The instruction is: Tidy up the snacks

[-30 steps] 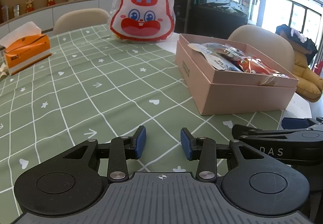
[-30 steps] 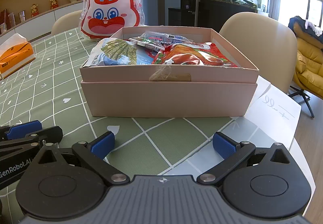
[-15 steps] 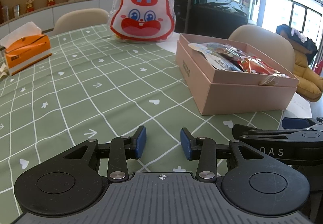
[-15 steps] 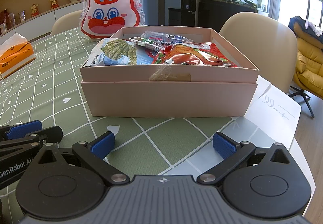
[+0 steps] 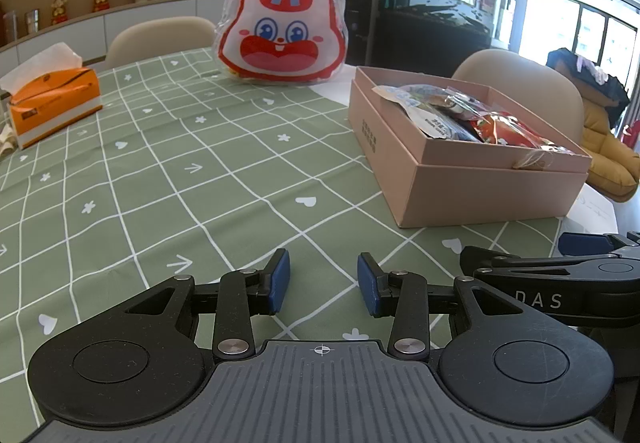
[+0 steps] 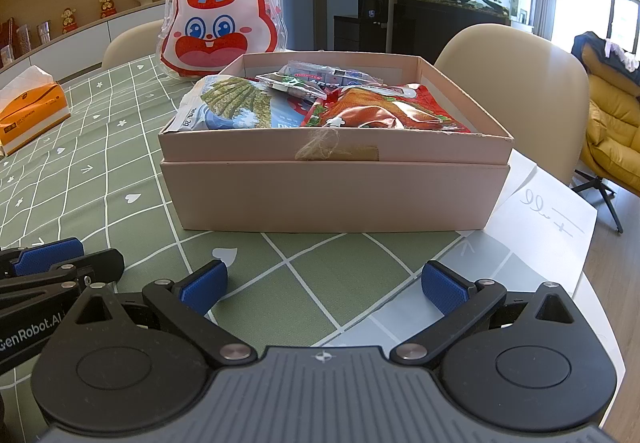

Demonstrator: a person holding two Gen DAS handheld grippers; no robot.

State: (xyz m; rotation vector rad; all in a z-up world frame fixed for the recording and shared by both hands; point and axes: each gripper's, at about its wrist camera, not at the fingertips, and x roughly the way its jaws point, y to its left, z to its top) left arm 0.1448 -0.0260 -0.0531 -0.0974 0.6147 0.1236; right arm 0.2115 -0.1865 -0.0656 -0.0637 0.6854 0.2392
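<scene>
Two wrist views of a tabletop covered by a green checked tablecloth (image 5: 168,179). At the far left edge of the tabletop lies an orange tissue box (image 5: 54,103) with a white tissue standing out of its top. Toward the far edge, left of centre in the right wrist view, a rabbit-face bag (image 6: 220,19) in clear wrapping stands upright, just behind the far left corner of the box. The left gripper (image 5: 323,281) hovers over bare cloth near the near edge, its blue pads a narrow gap apart with nothing between them. The pink cardboard box (image 6: 336,187) rests on its nested lid near the right edge of the tabletop, open at the top. Inside it lie the snacks: a seaweed packet (image 6: 228,107) at the left, overhanging the near left corner; clear-wrapped packets (image 6: 312,77) toward the back; a red packet (image 6: 384,113) at the right. The right gripper (image 6: 324,285) sits before the box's near wall, jaws spread wide and empty, well short of the box. A white paper sheet (image 6: 552,227) with handwriting lies under the box's right side, reaching the right edge of the tabletop.
</scene>
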